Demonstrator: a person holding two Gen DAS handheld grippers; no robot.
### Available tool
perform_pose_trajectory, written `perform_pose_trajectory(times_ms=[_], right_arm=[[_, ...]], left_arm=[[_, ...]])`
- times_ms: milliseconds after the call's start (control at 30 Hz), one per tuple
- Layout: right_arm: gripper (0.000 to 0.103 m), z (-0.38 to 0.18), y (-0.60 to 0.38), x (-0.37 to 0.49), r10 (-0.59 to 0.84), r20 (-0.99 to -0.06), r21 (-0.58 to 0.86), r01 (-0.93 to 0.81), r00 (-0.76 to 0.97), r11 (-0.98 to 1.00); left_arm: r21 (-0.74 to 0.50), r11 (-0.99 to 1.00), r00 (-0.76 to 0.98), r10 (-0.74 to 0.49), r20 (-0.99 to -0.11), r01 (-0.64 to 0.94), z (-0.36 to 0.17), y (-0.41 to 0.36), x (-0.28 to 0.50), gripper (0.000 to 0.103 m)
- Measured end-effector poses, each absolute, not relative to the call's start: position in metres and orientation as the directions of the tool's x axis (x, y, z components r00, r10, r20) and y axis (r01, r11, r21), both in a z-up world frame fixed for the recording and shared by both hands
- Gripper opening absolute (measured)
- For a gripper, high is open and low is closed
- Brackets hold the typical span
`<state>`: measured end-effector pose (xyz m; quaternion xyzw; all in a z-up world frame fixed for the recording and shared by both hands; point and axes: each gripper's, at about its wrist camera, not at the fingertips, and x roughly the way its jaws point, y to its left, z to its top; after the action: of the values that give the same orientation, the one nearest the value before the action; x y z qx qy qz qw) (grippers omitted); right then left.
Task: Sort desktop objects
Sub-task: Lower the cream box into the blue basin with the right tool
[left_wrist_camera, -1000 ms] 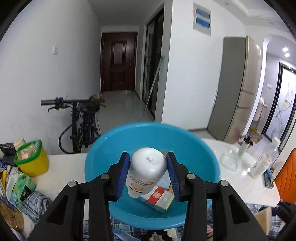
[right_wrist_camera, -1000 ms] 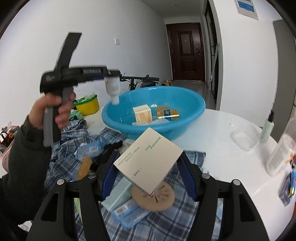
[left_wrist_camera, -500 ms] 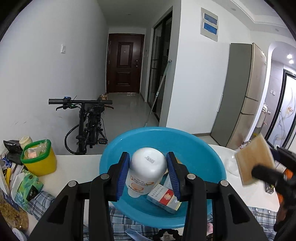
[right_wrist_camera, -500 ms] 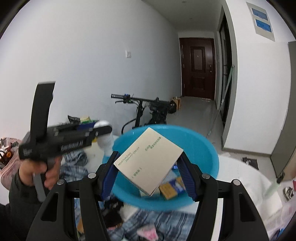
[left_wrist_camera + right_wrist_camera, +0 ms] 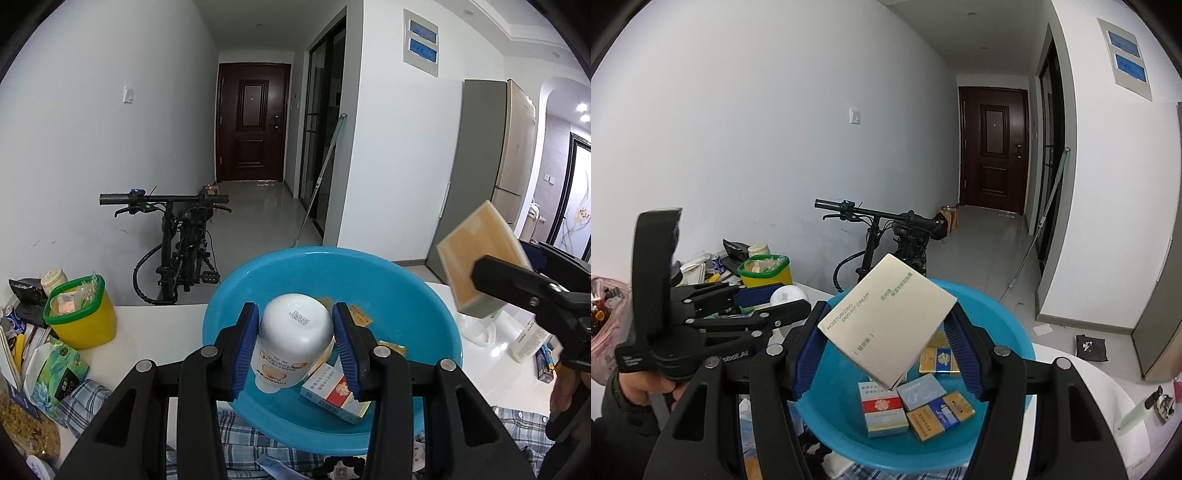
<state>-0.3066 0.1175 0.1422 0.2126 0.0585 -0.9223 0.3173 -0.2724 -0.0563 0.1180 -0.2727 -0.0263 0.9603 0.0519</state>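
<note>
A white bottle [image 5: 293,341] hangs upside down over the blue basin [image 5: 424,295], with my left gripper [image 5: 295,350] shut on it. My right gripper [image 5: 886,354] is shut on a cream skin-cream box [image 5: 886,321], tilted and held above the same basin [image 5: 1008,314]. Several small packs [image 5: 908,402] lie on the basin's bottom, among them a red and white one [image 5: 338,395]. In the left wrist view the box [image 5: 480,254] and the right gripper come in from the right. In the right wrist view the left gripper [image 5: 775,299] shows at the left with the bottle [image 5: 786,295], held by a hand [image 5: 646,384].
A yellow tub with a green rim [image 5: 79,314] stands on the white table [image 5: 162,325] at the left, by packets and clutter. A checked cloth [image 5: 240,439] lies under the basin's near side. Bottles [image 5: 526,339] stand at the right. A bicycle [image 5: 184,243] is parked behind the table.
My right gripper has risen from over the checked cloth and carried the box up over the basin. The left gripper has kept almost still with the bottle.
</note>
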Motion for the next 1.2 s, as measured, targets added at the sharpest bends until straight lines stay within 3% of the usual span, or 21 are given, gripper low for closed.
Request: perform_pose_trajectory(times_ms=[567,700,1200], right_arm=[[0.062,0.114,0.105,-0.341,-0.562,-0.477,0.048,0.619,-0.676,-0.784],[0.062,0.111,0.103,-0.344,-0.566,-0.487,0.052,0.625,-0.665,-0.779],[0.062,0.106,0.101,-0.346,-0.568,-0.503,0.060,0.629,-0.652,-0.775]], left_arm=[[-0.039,-0.996,-0.815,0.083,-0.573,-0.075,0.095,-0.047,-0.288,0.044],[-0.126,-0.984,-0.795,0.176,-0.581,-0.126,0.095,-0.051,-0.288,0.044],[-0.050,-0.994,-0.809,0.111,-0.577,-0.100,0.099,-0.038,-0.283,0.044]])
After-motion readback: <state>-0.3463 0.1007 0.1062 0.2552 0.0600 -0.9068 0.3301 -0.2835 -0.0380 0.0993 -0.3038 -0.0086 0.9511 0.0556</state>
